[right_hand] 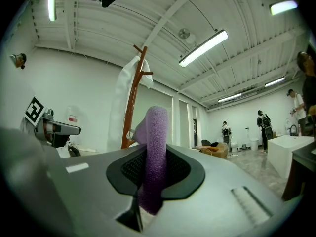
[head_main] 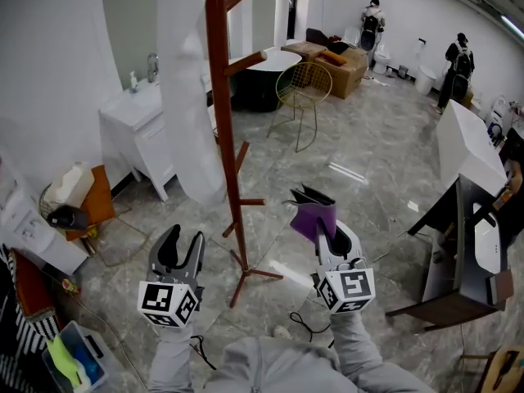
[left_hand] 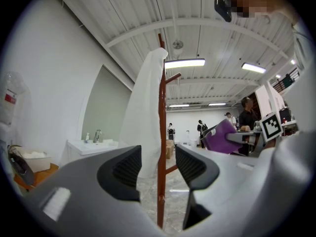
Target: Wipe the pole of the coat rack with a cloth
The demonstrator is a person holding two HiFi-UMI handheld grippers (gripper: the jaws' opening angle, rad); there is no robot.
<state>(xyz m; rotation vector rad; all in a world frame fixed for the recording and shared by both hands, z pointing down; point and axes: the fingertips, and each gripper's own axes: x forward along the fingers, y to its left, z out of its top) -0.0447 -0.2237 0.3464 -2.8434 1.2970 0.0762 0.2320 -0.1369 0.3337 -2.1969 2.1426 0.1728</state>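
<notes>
The right gripper (head_main: pixel 325 229) is clamped on the purple cloth (head_main: pixel 311 218), raised ready for wiping, near the pole (head_main: pixel 227 137), which stands untouched on the floor ahead, while the left gripper (head_main: pixel 182 250) hangs empty, jaws apart, likely free to steady it.

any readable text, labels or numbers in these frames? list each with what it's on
No legible text in any view.
Red-and-white label on a white object at the left edge of the left gripper view: too blurred to read.
Small red-and-white label in the right gripper view: too small to read.
Left hand-held gripper and right hand-held gripper: square marker patterns on their cubes, no letters.
Purple cloth: no print visible.
</notes>
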